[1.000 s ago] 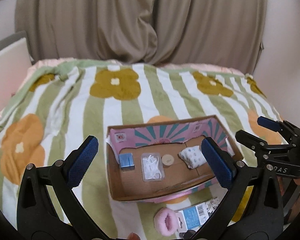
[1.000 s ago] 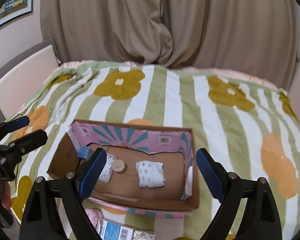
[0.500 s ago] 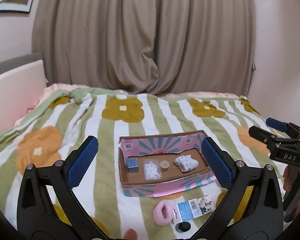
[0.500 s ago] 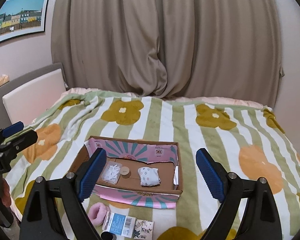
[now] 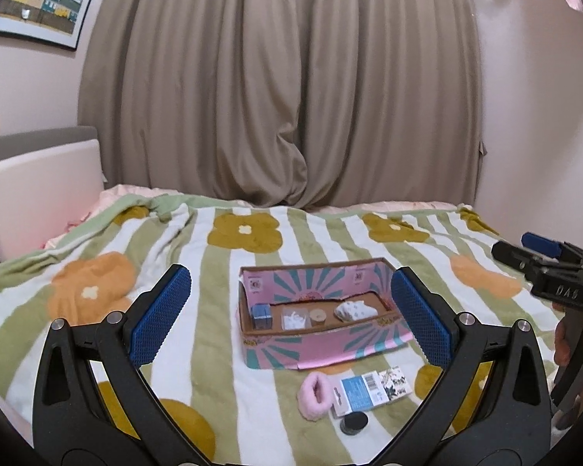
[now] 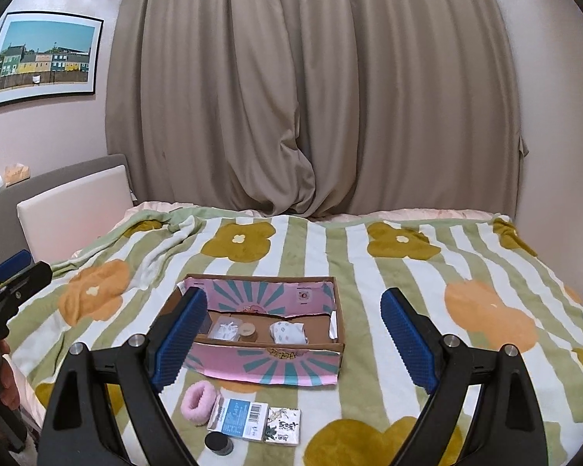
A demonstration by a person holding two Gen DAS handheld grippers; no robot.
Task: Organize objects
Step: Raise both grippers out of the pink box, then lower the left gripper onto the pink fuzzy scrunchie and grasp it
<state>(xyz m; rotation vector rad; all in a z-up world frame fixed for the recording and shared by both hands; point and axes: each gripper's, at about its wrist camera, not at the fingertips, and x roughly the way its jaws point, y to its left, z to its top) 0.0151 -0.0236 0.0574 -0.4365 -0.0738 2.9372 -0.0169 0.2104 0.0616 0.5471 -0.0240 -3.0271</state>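
A shallow cardboard box with pink and teal sunburst print (image 5: 322, 343) (image 6: 266, 365) sits on a green-and-white striped blanket with mustard and orange flowers (image 5: 221, 349) (image 6: 369, 291), which covers the bed; inside the box, from left to right in the left wrist view, lie a small blue cube-shaped packet (image 5: 261, 315), a clear plastic sachet with white contents (image 5: 294, 318) (image 6: 224, 330), a small round tan disc (image 5: 317, 315) (image 6: 248, 329) and a white patterned folded cloth (image 5: 354, 309) (image 6: 287, 332); they rest side by side along the floor of the box, apart from each other. On the blanket just in front of the box lie a fluffy pink scrunchie (image 5: 315, 390) (image 6: 199, 398), a flat blue-and-white packet with a barcode (image 5: 359, 388) (image 6: 239, 416), a small printed white packet (image 5: 397, 381) (image 6: 284, 425) touching its end, and a small round black lid (image 5: 353, 423) (image 6: 218, 443) next to the blue packet's near corner. The left gripper (image 5: 289, 318) hangs above the near edge of the bed with its blue-padded fingers (image 5: 161, 310) spread wide and nothing between them; the right gripper (image 6: 293, 336) is likewise released, its blue pads (image 6: 406, 336) wide apart and grasping nothing, the box showing between them. Beige curtains (image 5: 283, 89) (image 6: 315, 89) hang behind the bed; a framed picture of coloured houses (image 6: 44, 56) (image 5: 39, 0) hangs on the left wall.
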